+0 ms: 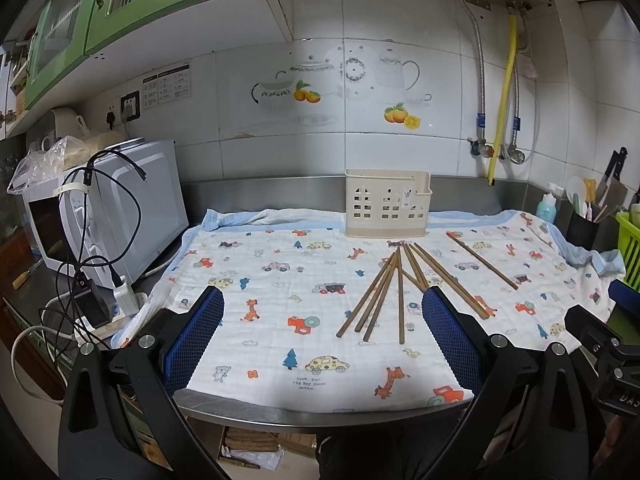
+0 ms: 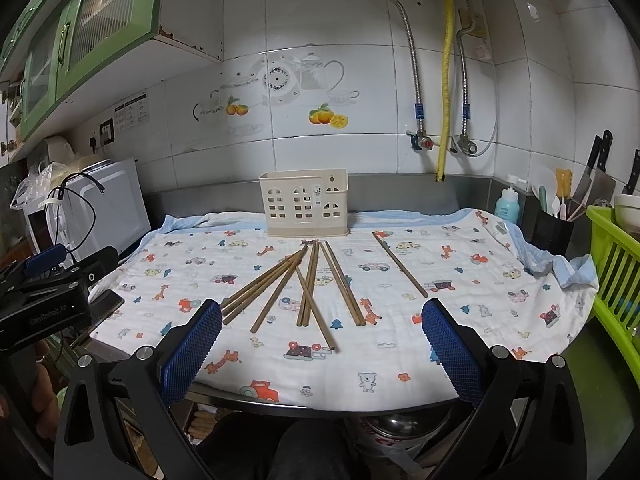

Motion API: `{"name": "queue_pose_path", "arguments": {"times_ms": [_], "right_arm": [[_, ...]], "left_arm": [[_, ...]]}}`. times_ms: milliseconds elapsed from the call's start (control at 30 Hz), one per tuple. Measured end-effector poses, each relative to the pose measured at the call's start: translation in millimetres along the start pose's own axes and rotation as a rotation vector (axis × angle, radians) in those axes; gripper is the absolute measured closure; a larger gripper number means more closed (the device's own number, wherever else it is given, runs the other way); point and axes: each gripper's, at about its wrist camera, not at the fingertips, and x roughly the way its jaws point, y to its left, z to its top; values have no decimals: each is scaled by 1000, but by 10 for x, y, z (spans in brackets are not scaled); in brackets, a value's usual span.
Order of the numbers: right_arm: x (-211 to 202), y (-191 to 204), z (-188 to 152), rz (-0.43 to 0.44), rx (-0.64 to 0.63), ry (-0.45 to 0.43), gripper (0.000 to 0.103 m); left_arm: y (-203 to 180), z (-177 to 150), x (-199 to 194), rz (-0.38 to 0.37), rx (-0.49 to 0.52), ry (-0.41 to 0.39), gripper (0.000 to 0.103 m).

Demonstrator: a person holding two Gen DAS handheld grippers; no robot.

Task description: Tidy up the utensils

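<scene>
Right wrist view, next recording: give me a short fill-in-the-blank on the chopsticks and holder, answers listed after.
1. The brown chopsticks lie loose on the printed ____.
2. The cream utensil holder stands ____, at the back of the cloth, nearer the tiled wall.
3. One pair of chopsticks lies apart, to the ____ of the main bunch.
4. Both the left hand-held gripper and the right hand-held gripper are ____, holding nothing.

Missing words: cloth; upright; right; open

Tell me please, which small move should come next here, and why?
Probably bring the right gripper forward and down to the fanned pile of brown wooden chopsticks on the cartoon-print cloth. Both grippers are open and hold nothing, the chopsticks all lie loose, and the cream plastic utensil holder stands behind them, seemingly without chopsticks.
</scene>
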Motion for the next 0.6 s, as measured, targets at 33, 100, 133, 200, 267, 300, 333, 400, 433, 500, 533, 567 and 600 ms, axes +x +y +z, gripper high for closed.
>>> {"name": "queue_pose_path", "arguments": {"times_ms": [33, 100, 133, 200, 267, 300, 333, 400, 433, 500, 533, 567, 600], "right_arm": [[7, 6, -1, 0, -2, 1, 6], [20, 6, -1, 1, -5, 3, 6], [29, 7, -2, 1, -5, 4, 6], [37, 15, -2, 2, -7, 6, 6], [53, 20, -5, 2, -10, 8, 6], [60, 33, -5, 4, -11, 8, 6], [69, 33, -6, 5, -12, 9, 6], [91, 47, -8, 4, -16, 11, 6], [102, 46, -8, 3, -17, 12, 6], [113, 48, -10, 6, -17, 14, 6], [129, 50, -12, 6, -18, 17, 6], [143, 51, -14, 7, -19, 19, 6], [150, 52, -14, 7, -20, 20, 6]], "left_arm": [[3, -2, 5, -2, -1, 1, 5], [-2, 0, 23, -5, -1, 3, 5], [-2, 2, 30, -6, 0, 4, 5], [-7, 4, 44, -7, 2, 5, 5], [-8, 2, 42, -9, 1, 6, 5], [-9, 0, 48, -10, 1, 6, 5], [-12, 4, 56, -10, 2, 7, 5], [-15, 6, 66, -15, 4, 10, 5], [-17, 8, 75, -17, 5, 11, 5], [-24, 18, 93, -18, 7, 11, 5], [-24, 18, 93, -18, 7, 12, 5], [-25, 17, 93, -19, 5, 12, 5], [-24, 21, 111, -20, 2, 15, 5]]}}
